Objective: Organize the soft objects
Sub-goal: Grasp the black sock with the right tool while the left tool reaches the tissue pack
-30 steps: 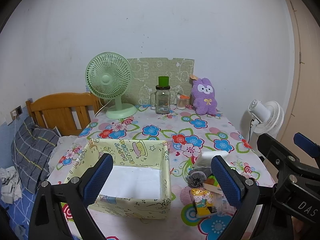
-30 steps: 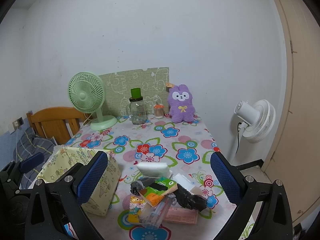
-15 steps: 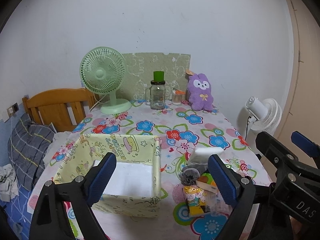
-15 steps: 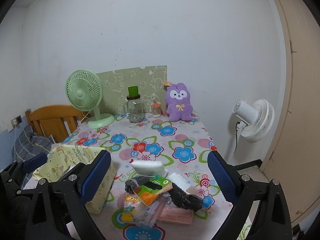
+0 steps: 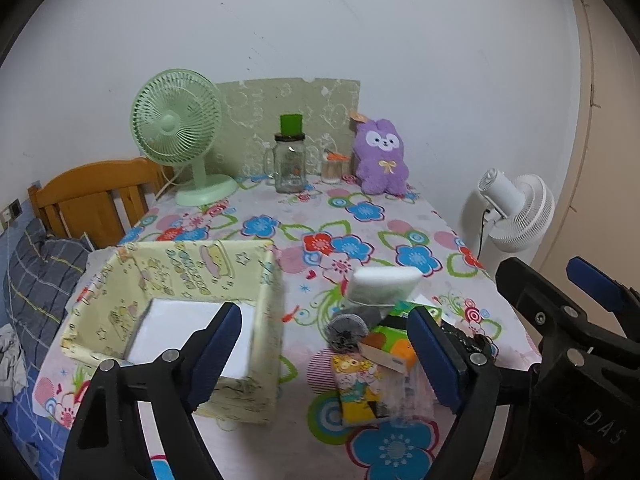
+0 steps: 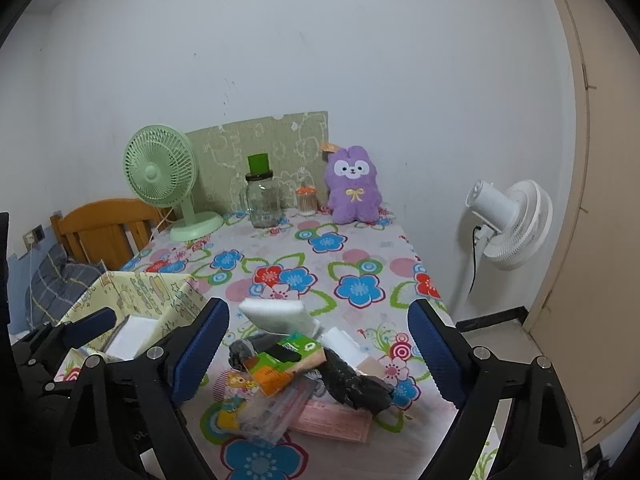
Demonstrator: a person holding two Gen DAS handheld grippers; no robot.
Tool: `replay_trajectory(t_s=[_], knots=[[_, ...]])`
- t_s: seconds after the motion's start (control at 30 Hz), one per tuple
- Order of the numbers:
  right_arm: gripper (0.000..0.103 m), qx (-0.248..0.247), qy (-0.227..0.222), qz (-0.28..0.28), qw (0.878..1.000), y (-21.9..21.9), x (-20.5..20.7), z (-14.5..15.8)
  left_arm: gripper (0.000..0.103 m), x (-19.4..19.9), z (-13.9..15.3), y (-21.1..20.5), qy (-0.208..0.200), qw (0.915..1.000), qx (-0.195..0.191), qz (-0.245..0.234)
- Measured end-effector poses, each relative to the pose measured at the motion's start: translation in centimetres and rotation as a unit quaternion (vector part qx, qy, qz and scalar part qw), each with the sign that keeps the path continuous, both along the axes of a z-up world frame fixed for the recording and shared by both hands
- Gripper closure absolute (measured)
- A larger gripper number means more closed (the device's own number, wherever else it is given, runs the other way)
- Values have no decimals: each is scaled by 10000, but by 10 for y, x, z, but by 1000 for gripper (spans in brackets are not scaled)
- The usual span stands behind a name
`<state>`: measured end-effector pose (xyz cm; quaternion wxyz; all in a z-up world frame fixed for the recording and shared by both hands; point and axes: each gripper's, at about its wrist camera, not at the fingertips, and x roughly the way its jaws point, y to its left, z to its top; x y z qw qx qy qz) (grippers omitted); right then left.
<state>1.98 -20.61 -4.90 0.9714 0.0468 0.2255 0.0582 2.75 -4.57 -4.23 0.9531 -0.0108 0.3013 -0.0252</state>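
Observation:
A pile of small items lies on the flowered tablecloth (image 5: 360, 216): a white sponge (image 5: 384, 282) (image 6: 280, 314), a green and orange packet (image 5: 394, 346) (image 6: 288, 360), a grey scrubber (image 5: 346, 330), a yellow cartoon packet (image 5: 358, 384) and a black crumpled bag (image 6: 356, 386). To its left stands a yellow fabric box (image 5: 264, 280) (image 6: 160, 292) with a white floor. A purple plush rabbit (image 5: 382, 158) (image 6: 354, 186) sits at the far edge. My left gripper (image 5: 324, 354) hovers between the box and the pile. My right gripper (image 6: 316, 350) hovers over the pile. Both jaws are closing, wide apart, with nothing pressed between them.
At the back stand a green desk fan (image 5: 180, 136), a glass jar with a green lid (image 5: 290, 166) and a small orange-lidded pot (image 5: 332, 166). A white floor fan (image 5: 516, 212) is off the right table edge. A wooden headboard (image 5: 92, 196) and a checked pillow are at the left.
Both grippers have come forward and down toward the table, so the box and the pile look larger. The jaws of each stand a little narrower than before.

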Motion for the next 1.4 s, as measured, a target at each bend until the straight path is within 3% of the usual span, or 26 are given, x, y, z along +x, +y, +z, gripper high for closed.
replay_trajectory(t_s=[0.57, 0.83, 1.13, 1.27, 1.4], knots=[[20, 100, 543, 70, 9984, -20, 22, -41, 19, 20, -35, -43, 467, 9977, 183, -458], [23, 186, 897, 73, 9958, -27, 38, -62, 26, 36, -54, -55, 749, 9952, 237, -591], [25, 154, 1203, 128, 9925, -25, 55, -80, 38, 51, -73, -61, 1023, 9917, 236, -747], [27, 162, 1343, 167, 9907, -24, 62, -88, 52, 54, -79, -60, 1156, 9900, 231, -776], [29, 128, 1477, 216, 9887, -21, 69, -95, 57, 51, -81, -62, 1147, 9888, 267, -916]])
